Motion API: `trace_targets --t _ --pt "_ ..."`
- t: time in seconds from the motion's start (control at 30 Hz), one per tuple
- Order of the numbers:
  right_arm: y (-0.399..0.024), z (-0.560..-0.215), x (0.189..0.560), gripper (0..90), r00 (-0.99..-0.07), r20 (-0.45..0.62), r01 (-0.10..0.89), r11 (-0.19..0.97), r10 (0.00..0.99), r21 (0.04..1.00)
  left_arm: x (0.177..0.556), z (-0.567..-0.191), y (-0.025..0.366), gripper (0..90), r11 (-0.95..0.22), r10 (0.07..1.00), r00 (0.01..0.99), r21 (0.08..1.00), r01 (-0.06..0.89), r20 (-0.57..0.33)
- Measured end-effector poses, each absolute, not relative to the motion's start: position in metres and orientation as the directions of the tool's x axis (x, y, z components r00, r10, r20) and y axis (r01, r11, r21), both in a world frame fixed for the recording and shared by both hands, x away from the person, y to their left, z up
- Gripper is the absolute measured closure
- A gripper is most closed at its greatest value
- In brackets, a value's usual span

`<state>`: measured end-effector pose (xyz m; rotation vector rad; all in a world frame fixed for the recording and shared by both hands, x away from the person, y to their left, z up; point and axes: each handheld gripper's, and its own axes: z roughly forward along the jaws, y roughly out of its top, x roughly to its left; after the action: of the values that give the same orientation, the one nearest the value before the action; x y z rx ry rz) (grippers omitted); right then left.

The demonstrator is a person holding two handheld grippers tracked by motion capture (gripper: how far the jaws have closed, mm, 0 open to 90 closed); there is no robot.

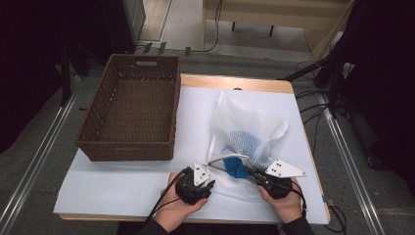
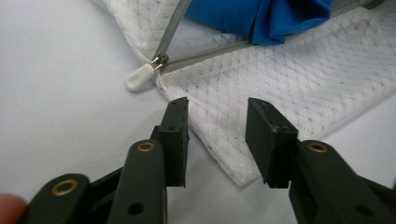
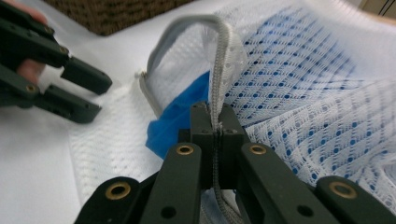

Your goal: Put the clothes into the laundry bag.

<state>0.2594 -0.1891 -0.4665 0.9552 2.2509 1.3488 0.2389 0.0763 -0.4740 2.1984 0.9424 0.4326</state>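
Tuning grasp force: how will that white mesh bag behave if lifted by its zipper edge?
Likely floppy: the mesh bag lies crumpled, and its zipper edge arches limply above the right tool. Probably light, being thin netting. The blue cloth may slide out through the open mouth.

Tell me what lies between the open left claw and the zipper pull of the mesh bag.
In the left gripper view, the mesh bag's corner lies between the left claw and zipper pull.
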Motion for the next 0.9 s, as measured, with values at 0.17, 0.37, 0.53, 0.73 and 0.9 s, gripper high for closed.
trace_targets --t 0.17,0.37,0.53,0.73,0.9 --pt "-0.184 -0.470 0.269 90.0 -0.713 0.052 0.412 0.357 0.699 0.839 0.232 -0.475 0.065 88.6 -0.553 0.699 0.707 0.707 0.441 0.105" --pt "-0.177 -0.477 0.280 89.9 -0.708 0.028 0.440 0.410 0.706 0.799 0.235 -0.474 0.073 90.0 -0.527 0.686 0.727 0.715 0.460 0.037" --pt "-0.174 -0.477 0.301 90.0 -0.689 0.024 0.448 0.400 0.724 0.799 0.236 -0.473 0.080 90.0 -0.520 0.665 0.746 0.708 0.478 -0.015" --pt "-0.158 -0.476 0.320 90.0 -0.676 -0.015 0.446 0.426 0.737 0.787 0.231 -0.473 0.089 90.0 -0.525 0.653 0.757 0.708 0.472 -0.020" --pt "-0.162 -0.477 0.332 90.0 -0.648 0.011 0.471 0.389 0.762 0.791 0.226 -0.473 0.091 90.0 -0.534 0.637 0.771 0.711 0.457 -0.017"
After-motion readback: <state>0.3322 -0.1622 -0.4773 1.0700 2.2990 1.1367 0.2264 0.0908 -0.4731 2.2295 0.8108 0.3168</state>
